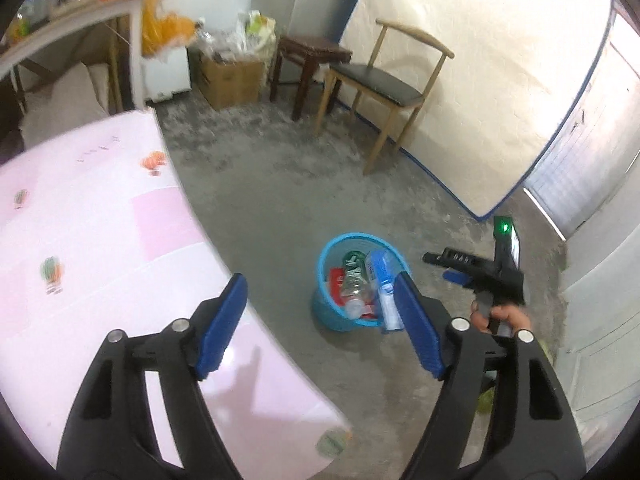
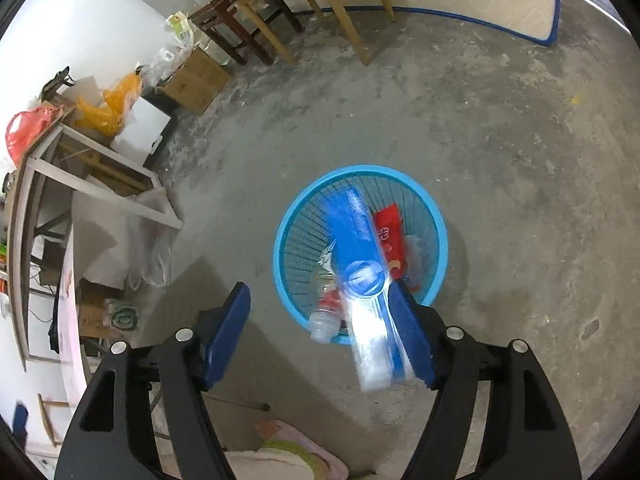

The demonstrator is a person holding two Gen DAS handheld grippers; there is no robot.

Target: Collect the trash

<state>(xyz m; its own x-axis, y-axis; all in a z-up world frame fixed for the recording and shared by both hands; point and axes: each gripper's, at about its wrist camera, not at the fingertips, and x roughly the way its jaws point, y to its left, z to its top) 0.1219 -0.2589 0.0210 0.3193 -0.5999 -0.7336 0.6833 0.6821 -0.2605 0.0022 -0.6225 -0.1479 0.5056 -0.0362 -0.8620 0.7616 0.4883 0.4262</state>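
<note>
While the right gripper [image 2: 320, 332] hangs above the blue basket [image 2: 434, 216] on the floor with its fingers spread wide, a blue and white package [image 2: 362, 280] is blurred at the basket's near rim and seems to be dropping in, so I judge the gripper was brought there to release it. The left gripper [image 1: 320, 320] is also opened and holds nothing, waiting beside the pink table [image 1: 100, 220]. The basket already contains a plastic bottle [image 2: 324, 320] and a red wrapper [image 2: 390, 236].
</note>
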